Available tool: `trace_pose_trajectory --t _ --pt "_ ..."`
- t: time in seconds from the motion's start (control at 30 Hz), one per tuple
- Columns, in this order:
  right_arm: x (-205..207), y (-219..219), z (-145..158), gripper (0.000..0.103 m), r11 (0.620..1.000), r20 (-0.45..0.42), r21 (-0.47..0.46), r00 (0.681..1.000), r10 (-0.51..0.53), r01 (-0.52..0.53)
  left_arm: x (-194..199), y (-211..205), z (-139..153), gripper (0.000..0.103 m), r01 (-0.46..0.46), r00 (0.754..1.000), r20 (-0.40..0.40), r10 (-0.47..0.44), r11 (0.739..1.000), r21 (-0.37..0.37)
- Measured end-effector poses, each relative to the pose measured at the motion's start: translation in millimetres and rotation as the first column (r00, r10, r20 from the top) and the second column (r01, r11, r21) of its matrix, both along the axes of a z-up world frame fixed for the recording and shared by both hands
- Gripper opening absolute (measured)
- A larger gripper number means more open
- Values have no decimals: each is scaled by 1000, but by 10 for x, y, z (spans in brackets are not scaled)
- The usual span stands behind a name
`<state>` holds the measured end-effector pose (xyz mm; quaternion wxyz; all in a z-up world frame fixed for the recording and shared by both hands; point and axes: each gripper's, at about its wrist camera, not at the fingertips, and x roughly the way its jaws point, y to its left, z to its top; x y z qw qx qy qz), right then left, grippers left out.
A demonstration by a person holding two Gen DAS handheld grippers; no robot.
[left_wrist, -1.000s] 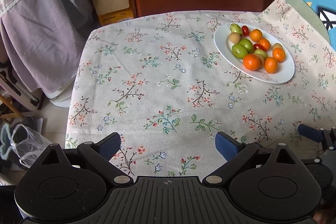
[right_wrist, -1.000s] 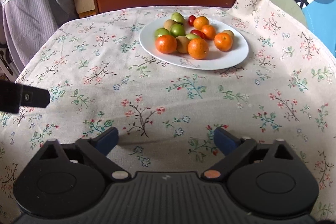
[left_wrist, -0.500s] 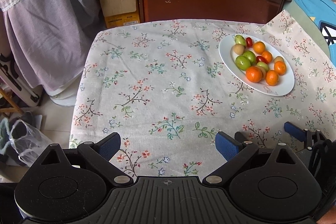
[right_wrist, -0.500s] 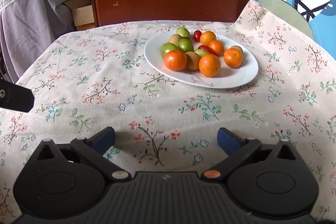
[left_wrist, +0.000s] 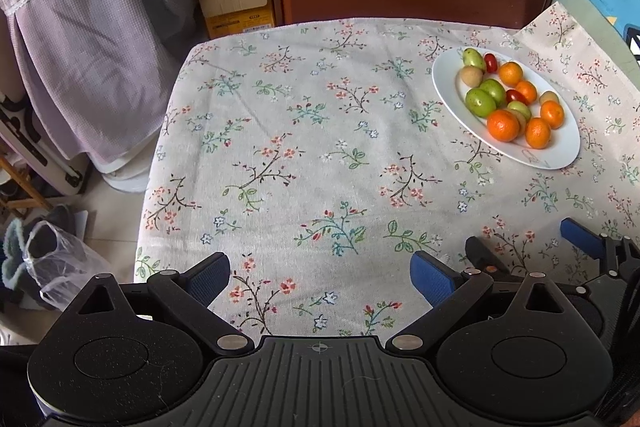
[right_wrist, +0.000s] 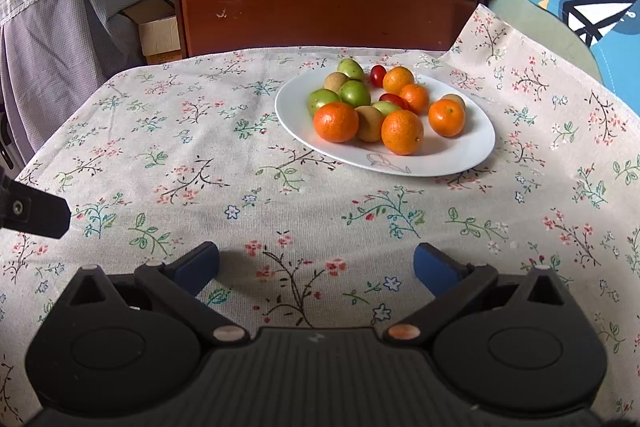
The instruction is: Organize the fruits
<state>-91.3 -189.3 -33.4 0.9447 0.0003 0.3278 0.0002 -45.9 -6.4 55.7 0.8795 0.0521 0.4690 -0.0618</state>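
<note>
White oval plate (right_wrist: 460, 155) sits toward the far right corner of the floral-cloth tabletop (right_wrist: 240, 187), w/ all fruit piled on its far half, near rim bare. Five tangerines (right_wrist: 336, 121) lie mostly on the near/right side; green plums (right_wrist: 354, 92) and tan-brown round fruits (right_wrist: 369, 123) cluster at left/back. Two red cherry tomatoes (right_wrist: 377, 75) sit among them, one at the back, one mid-pile.

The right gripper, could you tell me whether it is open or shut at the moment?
Open. The right gripper has its two blue pads spread wide apart over the tablecloth, with nothing between them.
</note>
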Motion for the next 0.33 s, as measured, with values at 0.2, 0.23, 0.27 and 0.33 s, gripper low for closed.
trace_pose_trajectory --t 0.2,0.23,0.27,0.33 --pt "-1 0 0 103 1000 0 0 1000 0 0 44 29 -89 98 -15 1000 -24 15 1000 9" --pt "-1 -1 0 103 1000 0 0 1000 0 0 52 30 -104 98 -18 999 -28 19 1000 13" --pt "-1 -1 1 103 1000 0 0 1000 0 0 59 32 -119 98 -20 999 -31 20 1000 16" --pt "-1 -1 0 103 1000 0 0 1000 0 0 78 34 -160 98 -24 999 -40 25 999 25"
